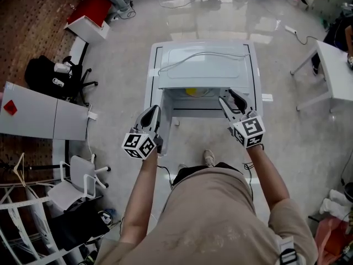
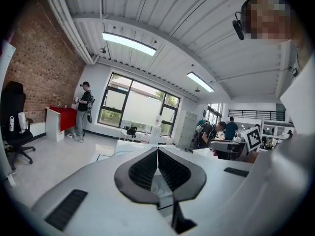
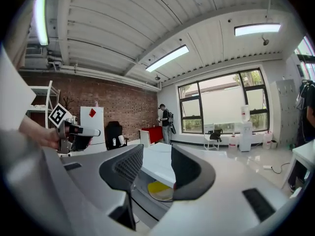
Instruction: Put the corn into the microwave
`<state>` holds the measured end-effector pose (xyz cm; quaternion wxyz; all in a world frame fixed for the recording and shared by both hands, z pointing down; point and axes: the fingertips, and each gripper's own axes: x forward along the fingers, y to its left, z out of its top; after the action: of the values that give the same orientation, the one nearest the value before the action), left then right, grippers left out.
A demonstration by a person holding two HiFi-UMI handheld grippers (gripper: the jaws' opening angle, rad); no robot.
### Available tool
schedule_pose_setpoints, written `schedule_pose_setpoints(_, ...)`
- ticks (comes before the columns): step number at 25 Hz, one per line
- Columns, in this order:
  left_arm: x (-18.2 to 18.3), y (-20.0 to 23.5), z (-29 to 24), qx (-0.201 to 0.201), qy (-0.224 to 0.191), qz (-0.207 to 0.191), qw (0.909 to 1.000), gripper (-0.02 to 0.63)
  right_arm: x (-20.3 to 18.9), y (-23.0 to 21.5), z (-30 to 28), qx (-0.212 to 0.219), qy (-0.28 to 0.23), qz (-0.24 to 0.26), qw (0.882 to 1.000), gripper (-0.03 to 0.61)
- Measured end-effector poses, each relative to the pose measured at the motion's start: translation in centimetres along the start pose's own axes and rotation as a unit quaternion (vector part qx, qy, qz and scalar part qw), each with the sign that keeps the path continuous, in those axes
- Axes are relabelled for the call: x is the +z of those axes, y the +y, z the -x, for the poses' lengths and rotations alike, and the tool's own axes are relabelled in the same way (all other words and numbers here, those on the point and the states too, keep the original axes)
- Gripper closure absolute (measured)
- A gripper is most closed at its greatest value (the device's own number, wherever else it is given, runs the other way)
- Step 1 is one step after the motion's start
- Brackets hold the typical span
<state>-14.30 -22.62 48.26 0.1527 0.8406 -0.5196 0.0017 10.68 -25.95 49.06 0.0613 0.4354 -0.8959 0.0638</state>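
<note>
A white microwave (image 1: 204,65) stands on a white table (image 1: 149,87) in front of me, its front open towards me. The yellow corn (image 1: 193,91) lies inside its cavity; in the right gripper view the corn (image 3: 158,191) shows low in the opening, beyond the jaws. My right gripper (image 1: 226,96) hangs before the right side of the opening. It is open (image 3: 156,151), with nothing between its fingers. My left gripper (image 1: 155,111) is held at the microwave's front left corner. Its jaws meet at the tips (image 2: 157,149), shut and empty.
A thin cable (image 1: 198,57) lies across the microwave's top. A black office chair (image 1: 52,76) and a white cabinet (image 1: 33,112) stand at the left, a white chair (image 1: 77,181) at lower left, and a white desk (image 1: 339,73) at the right. People stand far off by the windows.
</note>
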Motion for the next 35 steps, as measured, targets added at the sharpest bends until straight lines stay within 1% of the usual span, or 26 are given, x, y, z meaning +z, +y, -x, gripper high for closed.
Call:
schedule_pose_setpoints(4, -0.8, -0.1, 0.3, 0.000, 0.008, -0.003, 1.0000, 0.611, -1.0, -0.9, 1.1, -0.023, 0.004, 0.007, 1.000, 0.413)
schedule_pose_setpoints(10, -1.8, -0.2, 0.4, 0.005, 0.017, -0.010, 0.9998, 0.611, -3.2, -2.4, 2.9, -0.079, 0.018, 0.015, 0.997, 0.413)
schedule_pose_setpoints(17, -2.8, -1.4, -0.8, -0.009, 0.028, -0.008, 0.9995, 0.611, -5.6, -4.2, 5.0, -0.133, 0.029, -0.013, 0.991, 0.413)
schedule_pose_setpoints(23, -3.5, -2.8, -1.6, -0.026, 0.040, -0.008, 0.9989, 0.611, -6.8, -4.1, 5.8, -0.137, 0.041, -0.023, 0.989, 0.413)
schedule_pose_setpoints(26, -4.1, -3.1, -2.0, -0.032, 0.046, -0.007, 0.9984, 0.611, -7.9, -4.1, 5.7, -0.136, 0.061, -0.025, 0.989, 0.416)
schedule_pose_setpoints(28, -4.3, -3.2, -2.0, -0.034, 0.049, -0.006, 0.9982, 0.611, -8.3, -4.0, 5.8, -0.139, 0.075, -0.018, 0.987, 0.462)
schedule_pose_setpoints(30, -4.3, -3.4, -2.0, -0.036, 0.052, -0.006, 0.9980, 0.611, -8.0, -3.8, 5.7, -0.140, 0.077, -0.014, 0.987, 0.476)
schedule_pose_setpoints(35, -4.3, -3.5, -2.1, -0.039, 0.055, -0.001, 0.9977, 0.611, -6.8, -3.1, 5.1, -0.131, 0.065, -0.011, 0.989, 0.476)
